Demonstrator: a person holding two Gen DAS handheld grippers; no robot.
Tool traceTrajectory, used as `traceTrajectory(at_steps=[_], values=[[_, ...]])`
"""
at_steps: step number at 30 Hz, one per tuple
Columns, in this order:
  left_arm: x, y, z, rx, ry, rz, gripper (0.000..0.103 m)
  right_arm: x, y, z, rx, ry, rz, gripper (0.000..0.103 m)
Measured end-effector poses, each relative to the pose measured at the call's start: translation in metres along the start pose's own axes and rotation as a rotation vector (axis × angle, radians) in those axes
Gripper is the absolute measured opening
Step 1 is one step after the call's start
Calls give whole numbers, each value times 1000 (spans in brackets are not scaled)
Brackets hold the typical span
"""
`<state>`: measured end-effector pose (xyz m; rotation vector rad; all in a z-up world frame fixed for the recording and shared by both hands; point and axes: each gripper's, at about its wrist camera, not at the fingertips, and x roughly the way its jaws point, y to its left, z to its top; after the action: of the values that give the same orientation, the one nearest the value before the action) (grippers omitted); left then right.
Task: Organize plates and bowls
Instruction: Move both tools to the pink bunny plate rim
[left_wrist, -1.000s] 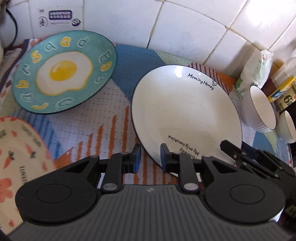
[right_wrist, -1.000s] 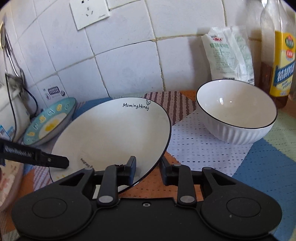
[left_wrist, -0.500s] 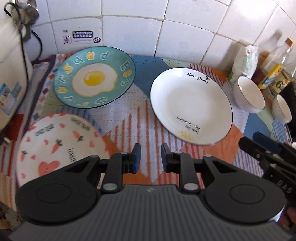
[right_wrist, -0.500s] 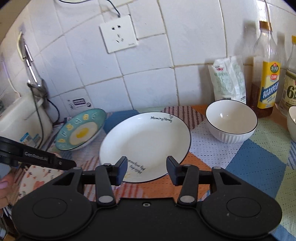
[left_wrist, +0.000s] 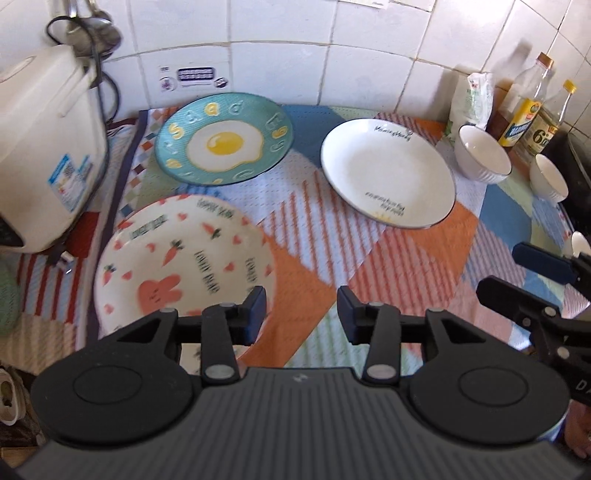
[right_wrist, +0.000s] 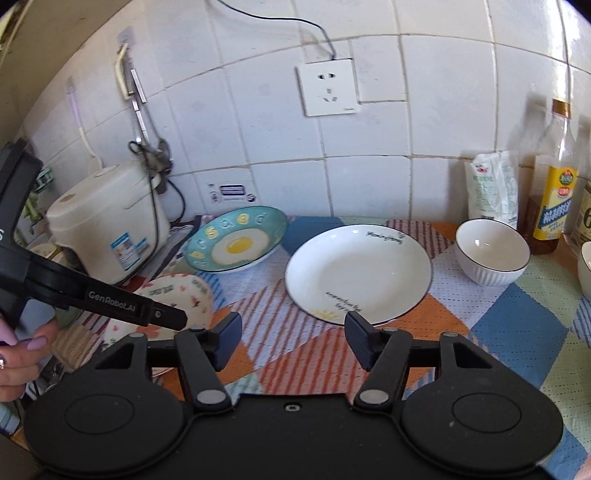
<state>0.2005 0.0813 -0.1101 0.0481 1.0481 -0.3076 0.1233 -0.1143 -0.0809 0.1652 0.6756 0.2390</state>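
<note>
Three plates lie on the patterned mat: a teal fried-egg plate (left_wrist: 223, 142) (right_wrist: 236, 243) at the back, a white plate with black lettering (left_wrist: 388, 177) (right_wrist: 358, 271) to its right, and a carrot-print plate (left_wrist: 181, 258) (right_wrist: 173, 295) at the front left. A white ribbed bowl (left_wrist: 482, 158) (right_wrist: 491, 251) stands right of the white plate, a second white bowl (left_wrist: 548, 182) (right_wrist: 585, 269) further right. My left gripper (left_wrist: 301, 314) hovers above the mat near the carrot plate, jaws opening, nothing between them. My right gripper (right_wrist: 291, 338) hangs in front of the white plate, jaws opening and empty.
A white rice cooker (left_wrist: 40, 144) (right_wrist: 107, 229) stands at the left with its cord. Oil bottles (right_wrist: 556, 199) (left_wrist: 524, 107) and a white packet (right_wrist: 493, 188) line the tiled wall at the right. A dark appliance edge (left_wrist: 576, 177) sits far right. A hand (right_wrist: 18, 354) holds the left gripper.
Both grippers have let go of the white plate, which now lies flat on the mat. Both have pulled back and up, and their jaws have spread wider.
</note>
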Motion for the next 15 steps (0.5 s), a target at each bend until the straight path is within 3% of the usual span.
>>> traceTrajectory(at_steps=[9,15], values=[[-24,45,-35,-43,-13,51,47,-3,46,-12,-47,3,69,70],[-24,75,-56,-61,-46,114,51,7,70,-27,-64,-48,125,70]])
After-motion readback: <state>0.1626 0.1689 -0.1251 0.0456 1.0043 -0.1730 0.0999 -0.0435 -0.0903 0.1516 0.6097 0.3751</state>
